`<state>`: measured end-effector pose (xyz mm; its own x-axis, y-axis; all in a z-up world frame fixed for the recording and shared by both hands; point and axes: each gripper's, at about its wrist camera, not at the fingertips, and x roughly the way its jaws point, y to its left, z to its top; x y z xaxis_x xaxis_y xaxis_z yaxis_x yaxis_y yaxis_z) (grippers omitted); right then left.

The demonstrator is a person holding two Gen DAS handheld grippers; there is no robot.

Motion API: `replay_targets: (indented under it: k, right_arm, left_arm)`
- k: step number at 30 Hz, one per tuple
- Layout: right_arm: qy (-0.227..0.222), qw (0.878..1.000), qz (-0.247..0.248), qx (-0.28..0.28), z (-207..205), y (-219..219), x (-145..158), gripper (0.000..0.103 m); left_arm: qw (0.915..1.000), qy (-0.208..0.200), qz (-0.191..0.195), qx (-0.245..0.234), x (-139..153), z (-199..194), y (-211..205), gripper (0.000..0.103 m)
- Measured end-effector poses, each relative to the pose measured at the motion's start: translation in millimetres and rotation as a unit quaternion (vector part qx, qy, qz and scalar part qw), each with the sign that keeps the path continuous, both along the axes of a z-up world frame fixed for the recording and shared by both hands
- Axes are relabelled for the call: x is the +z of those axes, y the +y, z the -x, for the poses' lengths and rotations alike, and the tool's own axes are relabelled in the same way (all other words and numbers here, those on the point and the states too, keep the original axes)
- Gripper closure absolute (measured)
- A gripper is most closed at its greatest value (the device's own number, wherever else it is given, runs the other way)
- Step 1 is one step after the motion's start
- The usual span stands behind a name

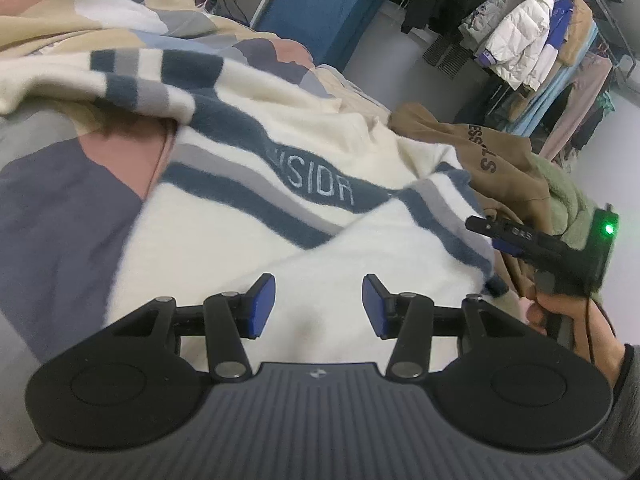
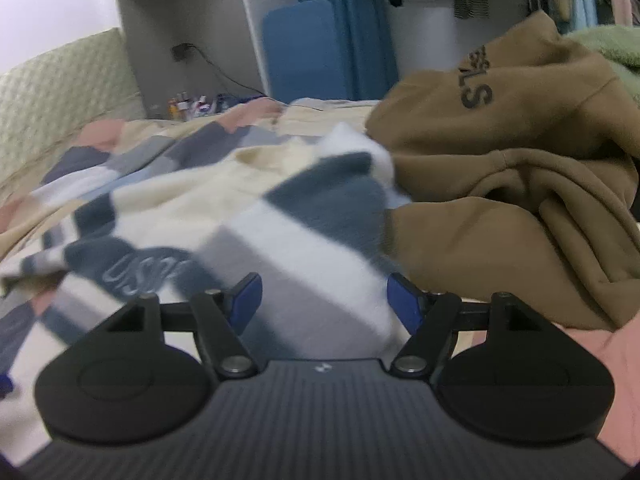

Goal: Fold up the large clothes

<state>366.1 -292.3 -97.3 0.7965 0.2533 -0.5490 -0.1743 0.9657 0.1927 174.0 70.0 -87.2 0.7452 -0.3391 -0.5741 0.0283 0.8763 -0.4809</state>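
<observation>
A cream fleece sweater [image 1: 304, 136] with dark blue and grey stripes and lettering lies spread on the bed. My left gripper [image 1: 318, 306] is open just above its white lower part. One striped sleeve [image 1: 444, 208] is folded across the body. In the left wrist view my right gripper [image 1: 496, 236] sits at the sweater's right edge by that sleeve. In the right wrist view my right gripper [image 2: 324, 300] is open with the striped sleeve [image 2: 316, 232] lying between the fingers. The sweater body [image 2: 168, 208] stretches away to the left.
A patchwork bedspread [image 1: 60, 200] covers the bed. A brown hoodie [image 2: 500, 168] and a green fleece [image 1: 568, 200] are piled to the right of the sweater. A clothes rack [image 1: 532, 32] with jackets and a blue chair [image 1: 316, 8] stand beyond the bed.
</observation>
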Motion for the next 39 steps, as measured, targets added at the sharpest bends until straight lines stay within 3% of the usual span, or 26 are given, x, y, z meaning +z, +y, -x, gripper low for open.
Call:
replay_targets:
  k: [6,10,11,13,17,20,23,27,30,32,33,35,39]
  right_arm:
    - [0.022,0.998,0.049,0.028,-24.4,8.9,-23.7,0.031]
    - [0.018,0.996,0.045,0.07,-25.9,8.1,-21.9,0.069]
    - [0.015,0.997,0.03,0.066,-26.1,4.0,-16.8,0.077]
    - [0.005,0.999,0.011,0.044,-25.5,-5.1,-4.8,0.079]
    - [-0.036,0.999,0.026,-0.027,-31.0,-34.1,14.8,0.08]
    - [-0.011,0.997,0.007,-0.075,-43.3,-69.1,0.2,0.08]
    - [0.012,0.996,-0.036,-0.08,-49.0,-86.5,-22.8,0.078]
    - [0.019,0.995,-0.028,-0.091,-47.7,-78.2,-17.8,0.074]
    - [0.023,0.995,-0.016,-0.095,-38.5,-71.2,-6.5,0.065]
    - [0.019,0.996,-0.007,-0.091,-28.8,-67.2,1.6,0.034]
    - [0.018,0.996,-0.004,-0.088,-20.9,-63.8,7.1,0.029]
    - [0.019,0.997,-0.003,-0.074,-2.6,-60.3,19.9,0.03]
    - [-0.026,0.999,0.006,-0.02,38.4,-33.3,43.1,0.031]
  left_arm:
    - [0.9999,0.009,-0.013,-0.006,-8.8,-11.5,-7.1,0.049]
    - [0.9999,0.001,-0.012,-0.009,-7.6,-12.5,-9.9,0.049]
    - [0.9999,-0.002,-0.01,-0.01,-6.8,-12.3,-10.5,0.049]
    - [0.9999,-0.008,-0.006,-0.012,-5.3,-12.3,-11.2,0.049]
    - [0.9995,-0.02,-0.007,-0.023,-4.7,-11.6,-13.8,0.049]
    - [0.9994,-0.014,-0.012,-0.031,-8.8,-15.0,-16.6,0.049]
    - [0.9993,0.0,-0.013,-0.036,-16.2,-21.0,-18.9,0.049]
    - [0.9982,0.019,-0.038,-0.042,-24.6,-27.9,-24.9,0.049]
    - [0.9974,0.025,-0.05,-0.044,-28.5,-28.0,-27.6,0.049]
    - [0.9973,0.027,-0.053,-0.044,-28.5,-28.6,-28.0,0.049]
    - [0.9973,0.027,-0.052,-0.043,-28.7,-28.1,-28.1,0.049]
    - [0.9975,0.027,-0.051,-0.041,-27.9,-27.1,-27.4,0.049]
    - [0.9977,0.027,-0.049,-0.038,-24.1,-24.1,-25.7,0.049]
